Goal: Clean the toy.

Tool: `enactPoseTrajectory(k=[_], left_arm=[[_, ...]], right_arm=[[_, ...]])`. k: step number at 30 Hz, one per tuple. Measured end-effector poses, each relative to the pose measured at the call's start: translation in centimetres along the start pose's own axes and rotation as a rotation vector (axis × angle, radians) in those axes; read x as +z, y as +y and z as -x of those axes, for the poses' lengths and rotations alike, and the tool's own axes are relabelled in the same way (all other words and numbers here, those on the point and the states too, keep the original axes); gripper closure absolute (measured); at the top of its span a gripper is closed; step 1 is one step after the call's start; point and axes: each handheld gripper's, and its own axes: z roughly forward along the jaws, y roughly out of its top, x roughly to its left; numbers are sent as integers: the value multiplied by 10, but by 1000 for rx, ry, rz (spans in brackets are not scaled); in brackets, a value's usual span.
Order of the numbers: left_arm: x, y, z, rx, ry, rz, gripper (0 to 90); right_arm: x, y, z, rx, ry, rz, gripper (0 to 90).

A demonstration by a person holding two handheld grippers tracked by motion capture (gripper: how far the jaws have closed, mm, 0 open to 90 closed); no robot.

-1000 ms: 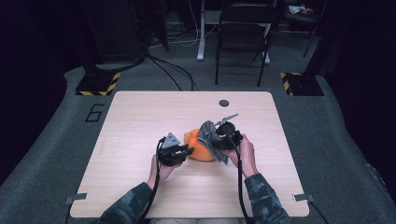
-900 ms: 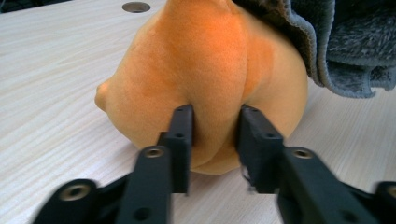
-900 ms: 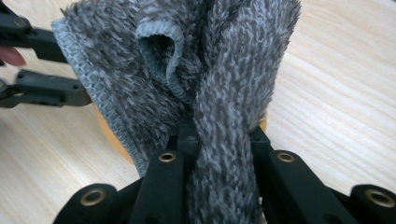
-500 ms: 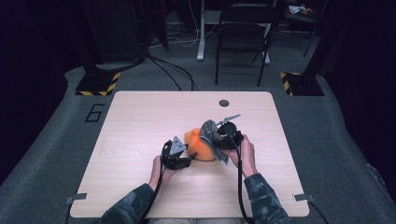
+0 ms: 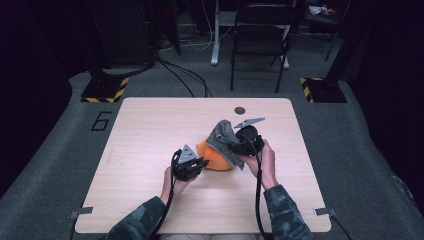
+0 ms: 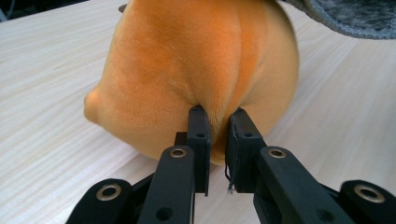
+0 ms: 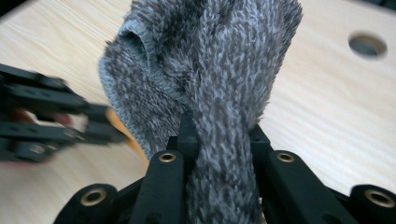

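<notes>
Orange plush toy (image 6: 196,70): soft and rounded, short velvety pile, one small bump at its side; lying on the table just in front of the person, between the two grippers.
Grey cloth (image 7: 210,70): fuzzy, long fleecy pile, stitched hem along one edge; lifted and draped over the far side of the plush toy.
Table (image 5: 150,125): pale wood grain, flat, with a small round hole (image 5: 240,110) near the far edge.
Left gripper (image 6: 218,122): black jaws nearly together, just closed further, pinching a fold of the orange plush between the pads.
Right gripper (image 7: 219,135): jaws clamped on a bunched strip of the grey cloth, holding it up above the toy.
Sleeves (image 5: 280,210): camouflage pattern, entering from the near edge.
</notes>
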Motion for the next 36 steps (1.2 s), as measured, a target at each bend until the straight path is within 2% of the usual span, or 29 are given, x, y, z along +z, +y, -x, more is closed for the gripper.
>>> enactPoseTrajectory(k=[2,5,7,9,12,15,16,18,23,25,27,30,32,36], left_arm=[[-3,1,3,-16,-10,8,810],[-2,0,3,-15,-11,-10,808],[1,-2,0,-16,-7,-17,806],[1,-3,-2,-15,-15,-24,805],[2,-4,-3,-16,-6,-18,803],[2,-4,-4,-24,-10,-20,799],[2,-4,-4,-26,-14,-18,796],[3,-4,-5,-20,-20,-21,793],[3,-5,-4,-21,-17,-20,790],[3,-5,-4,-20,-17,-18,790],[4,-5,-5,-17,-14,-17,790],[4,-5,-5,-19,-15,-18,790],[4,-5,-6,-18,-18,-19,790],[4,-5,-6,-13,-16,-20,790]], right_arm=[[-1,3,-10,-33,8,29,747],[11,1,-21,-70,-3,-3,746],[21,-3,-21,-78,-32,-24,747],[23,-5,-17,-60,-28,-25,746],[24,-8,-11,-70,-78,-55,746],[29,-13,0,-41,-78,-77,746],[30,-15,4,-25,-81,-103,747],[33,-19,13,0,-66,-123,746],[40,-26,23,46,-73,-163,746],[42,-29,26,52,-80,-182,747],[47,-31,28,77,-95,-186,747],[52,-34,31,64,-113,-207,747],[58,-39,34,78,-133,-236,746],[74,-53,42,100,-128,-280,746]])
